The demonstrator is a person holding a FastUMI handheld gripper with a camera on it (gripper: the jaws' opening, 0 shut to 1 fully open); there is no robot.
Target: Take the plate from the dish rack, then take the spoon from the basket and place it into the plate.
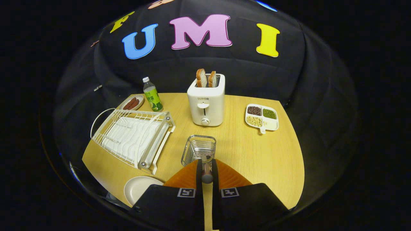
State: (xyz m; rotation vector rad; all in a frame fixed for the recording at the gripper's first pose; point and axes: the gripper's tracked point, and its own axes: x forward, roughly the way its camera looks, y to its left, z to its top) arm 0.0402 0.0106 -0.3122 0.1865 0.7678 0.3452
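Wooden table carries all items. Dish rack sits to the left of the fingers, no plate in it. Toaster with two bread slices stands beyond the basket. Plate lies flat on the table just left of the fingers. Wire basket — just ahead of the fingers. Gripper — fingers clamped on the spoon, handle end showing between them, over the basket's near edge.

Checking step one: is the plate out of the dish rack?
Out. The plate lies flat on the table beside the empty dish rack.
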